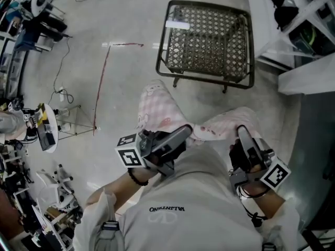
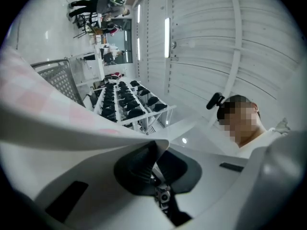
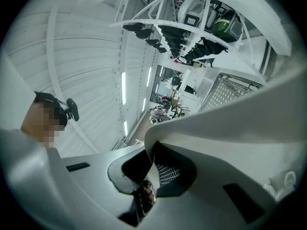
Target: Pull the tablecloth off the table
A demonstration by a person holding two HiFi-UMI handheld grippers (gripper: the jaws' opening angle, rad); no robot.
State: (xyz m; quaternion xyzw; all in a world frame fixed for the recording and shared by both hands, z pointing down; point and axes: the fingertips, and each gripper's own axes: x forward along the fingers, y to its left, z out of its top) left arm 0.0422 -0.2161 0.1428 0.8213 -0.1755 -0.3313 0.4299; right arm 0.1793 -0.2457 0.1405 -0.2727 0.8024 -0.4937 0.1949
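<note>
A pink checked tablecloth [image 1: 157, 109] hangs bunched between my two grippers, close to my chest, and is off the table. The dark metal mesh table [image 1: 209, 35] stands bare on the floor ahead. My left gripper [image 1: 186, 132] is shut on one end of the cloth. In the left gripper view the cloth [image 2: 43, 99] drapes over the left jaw, and the left gripper [image 2: 165, 143] has its jaws together. My right gripper [image 1: 242, 132] holds the other end. In the right gripper view the right gripper [image 3: 148, 140] has its jaws nearly together, with checked fabric [image 3: 168, 174] between them.
White shelving [image 1: 293, 14] with dark items stands at the right. Stands, cables and equipment [image 1: 44, 127] crowd the left side. A red tape line [image 1: 102, 82] runs across the pale floor. A shelf rack [image 2: 124, 104] shows in the left gripper view.
</note>
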